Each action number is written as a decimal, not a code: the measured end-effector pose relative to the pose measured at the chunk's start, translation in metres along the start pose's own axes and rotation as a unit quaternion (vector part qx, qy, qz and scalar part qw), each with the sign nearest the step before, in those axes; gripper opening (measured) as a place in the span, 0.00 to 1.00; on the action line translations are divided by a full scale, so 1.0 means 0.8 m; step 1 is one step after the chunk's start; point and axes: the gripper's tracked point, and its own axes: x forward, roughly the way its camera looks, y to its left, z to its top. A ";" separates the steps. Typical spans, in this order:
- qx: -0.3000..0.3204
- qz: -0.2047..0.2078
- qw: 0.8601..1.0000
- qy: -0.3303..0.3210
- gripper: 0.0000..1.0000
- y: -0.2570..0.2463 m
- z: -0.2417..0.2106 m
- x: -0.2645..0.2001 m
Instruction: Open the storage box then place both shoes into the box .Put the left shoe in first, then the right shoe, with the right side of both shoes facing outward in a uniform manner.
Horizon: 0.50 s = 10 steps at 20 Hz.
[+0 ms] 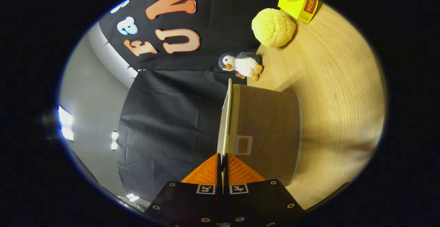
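Brown fabric storage box [268,130] just ahead on wooden table [337,93]. My gripper [222,166] pinching thin lid [225,123] edge, fingers nearly together. I'd swing lid along hinge arc, grip firm, box steady. No shoes visible here.

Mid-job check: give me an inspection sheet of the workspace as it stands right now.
Surface: wooden table, bare beside the box.
Job's things: brown storage box; its thin lid panel runs edge-on from between the fingers.
Clutter: plush penguin, yellow ball and yellow carton beyond the box.
Grippers: gripper shut on the lid panel.
Cables: nothing seen.
Surroundings: black cloth wall, grey wall with lights past it.
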 end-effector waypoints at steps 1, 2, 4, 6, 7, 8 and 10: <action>-0.007 0.001 1.000 -0.006 0.00 0.008 0.001 -0.002; -0.011 0.003 1.000 -0.012 0.01 0.014 0.003 -0.002; -0.025 0.000 0.999 -0.023 0.00 0.028 0.005 -0.001; -0.035 0.002 0.999 -0.030 0.00 0.052 0.008 0.000; -0.040 0.004 0.999 -0.035 0.00 0.066 0.011 0.003; -0.048 0.002 0.998 -0.038 0.00 0.077 0.012 0.005; -0.064 -0.002 0.997 -0.042 0.00 0.102 0.014 0.014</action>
